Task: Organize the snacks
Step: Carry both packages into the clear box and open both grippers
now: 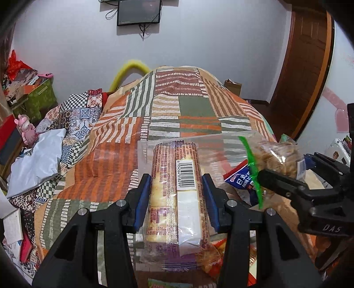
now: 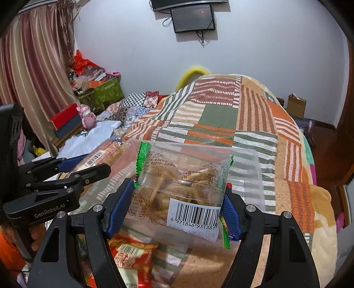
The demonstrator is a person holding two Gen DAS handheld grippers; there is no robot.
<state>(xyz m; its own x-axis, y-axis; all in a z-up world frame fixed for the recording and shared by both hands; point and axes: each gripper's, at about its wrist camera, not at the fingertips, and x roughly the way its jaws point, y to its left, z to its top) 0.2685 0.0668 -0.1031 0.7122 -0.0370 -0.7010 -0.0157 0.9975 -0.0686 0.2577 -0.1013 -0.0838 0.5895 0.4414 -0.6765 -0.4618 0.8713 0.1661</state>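
Bedroom, pale wall at the far end carrying a small dark monitor (image 1: 139, 11) with loose cables; brown wooden door (image 1: 303, 66) at far right, striped curtain (image 2: 33, 73) at far left. Principal surface: a bed under a patchwork blanket (image 1: 188, 106) in orange, green and brown stripes, with a checked quilt (image 1: 81, 115) and a pale grey cloth (image 1: 37, 161) bunched along its left side. A clear plastic tray (image 2: 254, 168) sits on the blanket just beyond both grippers. Item one: long biscuit pack (image 1: 177, 195), clear wrap, barcode uppermost, lying lengthwise between the blue pads of the left gripper (image 1: 177, 188), which are clamped against its two sides; the pack's far end reaches over the tray's near rim. Item two: small clear snack bag (image 2: 183, 186) with green sealed edges and a white barcode label, filled with pale fried pieces, pinched between the blue pads of the right gripper (image 2: 179, 203) and held over the tray's near edge. The two grippers sit side by side, close but apart. Below them, near edge of bed: loose packets, among them a red-and-orange snack packet (image 2: 132, 254) and a blue packet (image 1: 241, 179). Far left, beyond the bed: green storage box (image 2: 108, 90) heaped with clutter, a pink plush toy (image 2: 87, 116), a red-lidded box (image 2: 64, 120). Far right: small cardboard box (image 2: 296, 105) on the floor.
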